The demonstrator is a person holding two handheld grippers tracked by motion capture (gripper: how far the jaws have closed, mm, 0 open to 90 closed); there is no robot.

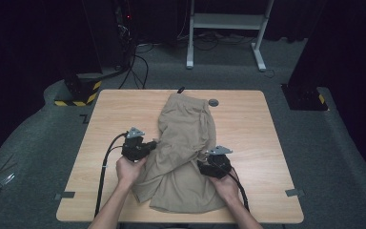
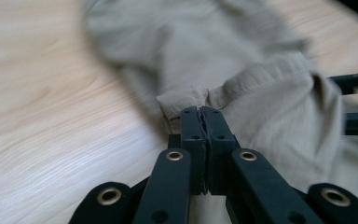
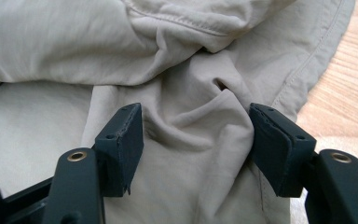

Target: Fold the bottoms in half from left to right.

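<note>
Two grippers on my shorts [image 1: 183, 143]: left gripper [image 2: 201, 112] pinching the hem, right gripper [image 3: 196, 140] spread, straddling a fold dead ahead.

In the left gripper view, the far part of the beige shorts [image 2: 191, 42] is blurred, so seams and folds there cannot be made out. The other gripper's black parts [image 2: 354, 102] are cut off by the right edge. In the right gripper view, the shorts [image 3: 121, 46] run past the top, left and bottom edges. In the high view, a small grey disc [image 1: 213, 102] on the table [image 1: 267, 143] is too small to identify, and both forearms are cut off at the bottom edge.
</note>
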